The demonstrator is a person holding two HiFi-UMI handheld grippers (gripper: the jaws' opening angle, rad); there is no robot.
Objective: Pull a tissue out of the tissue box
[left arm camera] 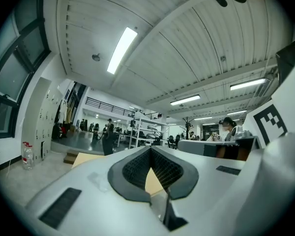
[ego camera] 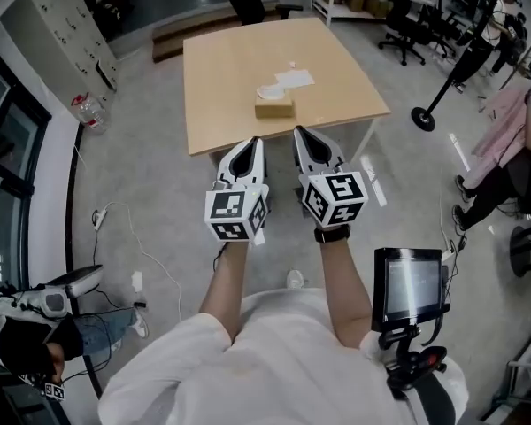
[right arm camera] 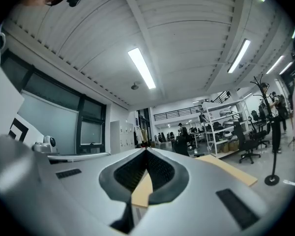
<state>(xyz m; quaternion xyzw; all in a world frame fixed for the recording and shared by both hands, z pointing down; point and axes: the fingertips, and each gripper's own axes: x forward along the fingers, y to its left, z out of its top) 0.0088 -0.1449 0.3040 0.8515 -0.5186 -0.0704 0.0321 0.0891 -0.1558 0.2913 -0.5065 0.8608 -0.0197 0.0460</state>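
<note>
Your left gripper, a smooth white shell with ribbed black pads, has its jaws pressed together at the tips, with nothing between them. At its twelve o'clock, well apart, the flat tan tissue box sits on the pale square wooden table, with thin white sheets just beyond it. Your right gripper, at the left one's three o'clock, is likewise closed and empty.

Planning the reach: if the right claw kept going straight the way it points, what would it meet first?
Probably the tissue box on the table. The right claw, shut, aims roughly at it, though its height over the table is unclear.
</note>
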